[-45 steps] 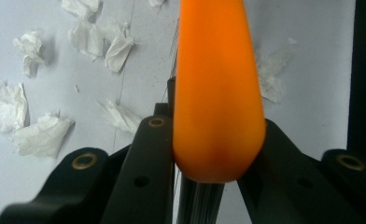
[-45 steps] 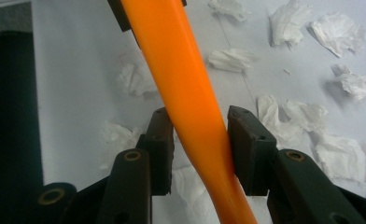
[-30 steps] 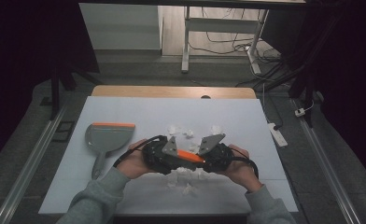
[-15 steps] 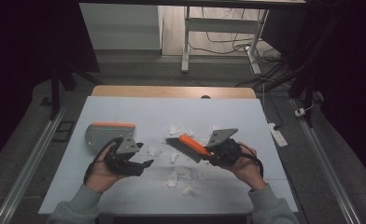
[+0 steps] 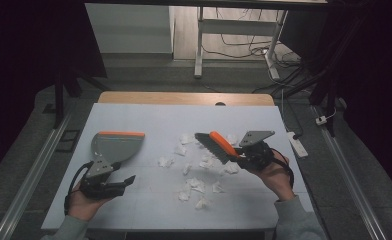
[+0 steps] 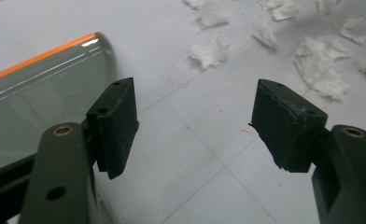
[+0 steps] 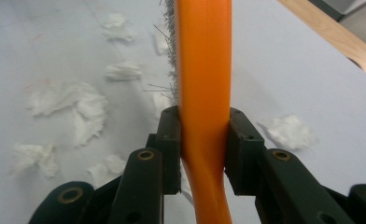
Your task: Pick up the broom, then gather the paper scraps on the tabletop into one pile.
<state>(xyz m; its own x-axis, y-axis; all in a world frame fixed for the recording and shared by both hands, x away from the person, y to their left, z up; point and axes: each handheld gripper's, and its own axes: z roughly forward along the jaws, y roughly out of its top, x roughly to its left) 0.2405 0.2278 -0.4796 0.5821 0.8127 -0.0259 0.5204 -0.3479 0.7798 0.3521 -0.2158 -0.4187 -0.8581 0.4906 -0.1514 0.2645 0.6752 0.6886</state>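
Brush: the orange-handled brush is clamped by its handle in the right gripper, raised above the paper scraps.
Left gripper: the left gripper has jaws wide apart with nothing between them; they have just been opening. It sits just beside the grey dustpan.
Dustpan: flat on the tabletop, left of the scraps, not gripped.
Scraps: scattered mid-tabletop; none in the pan.
Progress: early. Brush in hand; dustpan pickup and all sweeping left, by my reading.
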